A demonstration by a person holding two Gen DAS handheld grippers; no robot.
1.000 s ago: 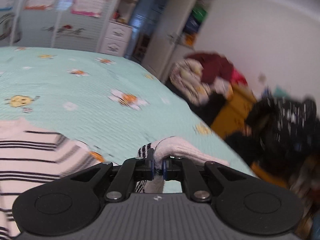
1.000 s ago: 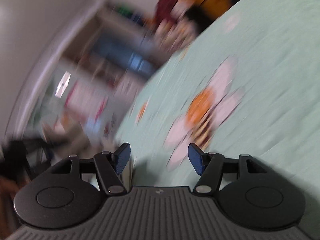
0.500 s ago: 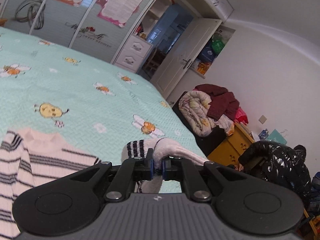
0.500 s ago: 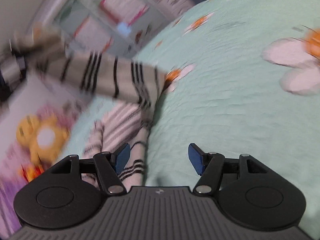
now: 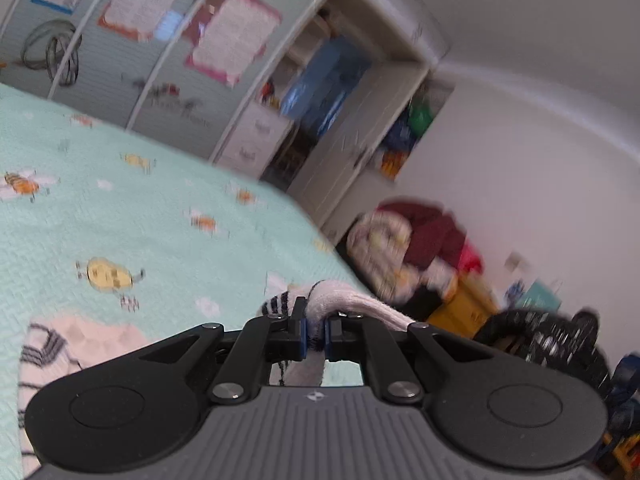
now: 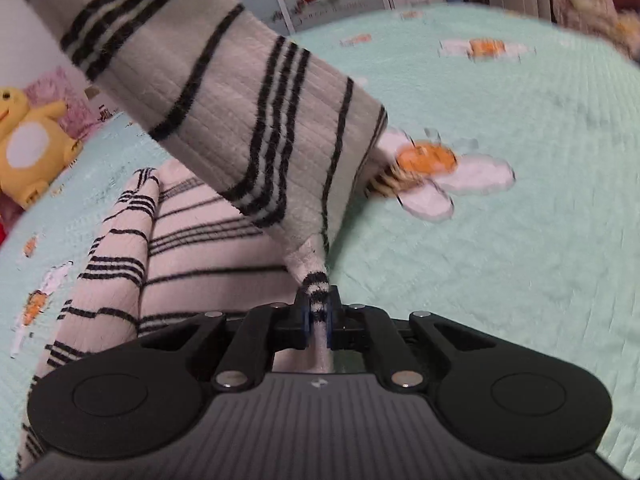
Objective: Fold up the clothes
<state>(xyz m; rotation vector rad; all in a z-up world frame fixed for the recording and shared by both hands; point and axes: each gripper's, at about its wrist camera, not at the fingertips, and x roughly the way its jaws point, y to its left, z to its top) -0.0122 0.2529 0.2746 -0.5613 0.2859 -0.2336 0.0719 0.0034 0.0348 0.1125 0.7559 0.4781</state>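
Note:
A white sweater with thin black stripes point(image 6: 200, 240) lies on the mint bedspread point(image 6: 520, 240). One part of it point(image 6: 240, 120) is lifted and stretches from the upper left down to my right gripper point(image 6: 317, 322). That gripper's jaws are closing, and its blue pads pinch a striped edge of the knit. In the left wrist view my left gripper point(image 5: 316, 334) is shut on a bunched striped cuff point(image 5: 344, 304), held above the bedspread point(image 5: 120, 200). The sweater's body point(image 5: 92, 336) shows at the lower left, partly hidden by the gripper's housing.
A wardrobe with posters point(image 5: 224, 40) stands past the bed's far edge. On the floor to the right lie heaped bedding and clothes point(image 5: 408, 240), a yellow cabinet point(image 5: 460, 312) and a black jacket point(image 5: 552, 340). A yellow plush toy point(image 6: 28, 148) sits at the left.
My right gripper swung from bare bedspread over to the sweater and closed from wide open onto its striped edge. The left gripper kept its hold on the cuff, rose and tilted.

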